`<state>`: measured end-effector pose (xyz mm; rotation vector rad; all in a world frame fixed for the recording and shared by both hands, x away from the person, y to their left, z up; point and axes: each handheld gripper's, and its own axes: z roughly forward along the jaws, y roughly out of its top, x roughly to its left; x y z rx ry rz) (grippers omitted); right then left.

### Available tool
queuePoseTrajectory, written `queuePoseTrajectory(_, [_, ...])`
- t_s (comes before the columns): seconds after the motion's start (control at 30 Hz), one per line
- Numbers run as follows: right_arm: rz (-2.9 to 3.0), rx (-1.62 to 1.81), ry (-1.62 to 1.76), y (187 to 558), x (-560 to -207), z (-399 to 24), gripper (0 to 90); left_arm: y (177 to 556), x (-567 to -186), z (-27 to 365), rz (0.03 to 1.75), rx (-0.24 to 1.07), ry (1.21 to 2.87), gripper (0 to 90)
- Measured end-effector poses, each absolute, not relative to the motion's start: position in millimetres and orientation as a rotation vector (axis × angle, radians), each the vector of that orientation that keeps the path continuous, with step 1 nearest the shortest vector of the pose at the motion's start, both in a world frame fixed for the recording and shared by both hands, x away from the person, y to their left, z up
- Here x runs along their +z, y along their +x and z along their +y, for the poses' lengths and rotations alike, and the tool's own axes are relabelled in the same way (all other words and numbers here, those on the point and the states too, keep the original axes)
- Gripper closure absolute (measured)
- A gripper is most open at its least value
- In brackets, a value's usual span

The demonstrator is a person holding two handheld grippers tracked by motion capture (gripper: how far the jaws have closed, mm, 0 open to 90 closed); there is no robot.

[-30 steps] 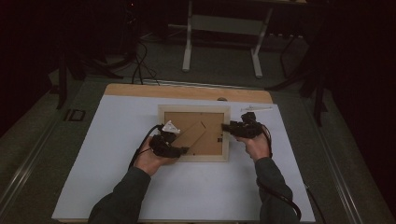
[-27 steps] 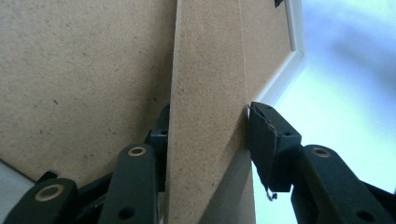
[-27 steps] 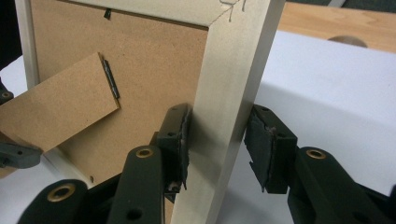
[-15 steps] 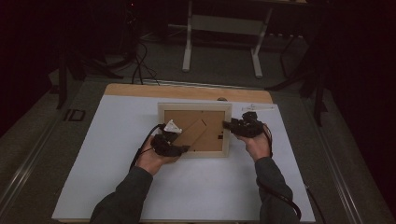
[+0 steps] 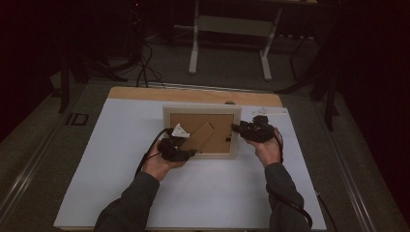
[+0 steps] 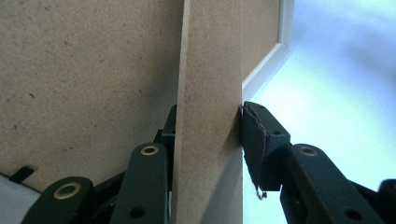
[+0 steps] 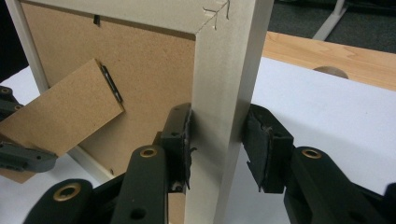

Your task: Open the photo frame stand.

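A pale wooden picture frame (image 5: 200,108) lies back up on the white sheet, its brown backing board (image 7: 149,60) showing. Its fibreboard stand (image 5: 200,135) angles out from the backing. My left gripper (image 5: 191,152) is at the frame's near left. Its jaws have just been closing, and the pads now press both sides of the stand (image 6: 210,70). My right gripper (image 5: 237,128) is at the frame's right side. Its jaws have also been closing, with the right rail (image 7: 224,56) clamped between the pads. The left gripper (image 7: 18,156) and the stand (image 7: 60,116) show farther off in the right gripper view.
The white sheet (image 5: 121,159) covers most of a wooden table, whose bare far edge (image 5: 145,93) has a round hole (image 5: 230,102). On the dark floor beyond are metal stand legs (image 5: 196,48) and cables (image 5: 142,63).
The frame sits a touch farther from the person than a second ago. Both hands have barely moved.
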<state>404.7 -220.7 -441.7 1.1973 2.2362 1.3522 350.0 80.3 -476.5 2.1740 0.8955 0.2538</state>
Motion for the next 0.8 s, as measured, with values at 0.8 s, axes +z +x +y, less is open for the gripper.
queuePoseTrajectory(0.8, [2.184,1.326,1.119,394.4,-438.8,-217.5,62.0,357.4,-472.6,77.2,0.872,0.278,2.209,69.9])
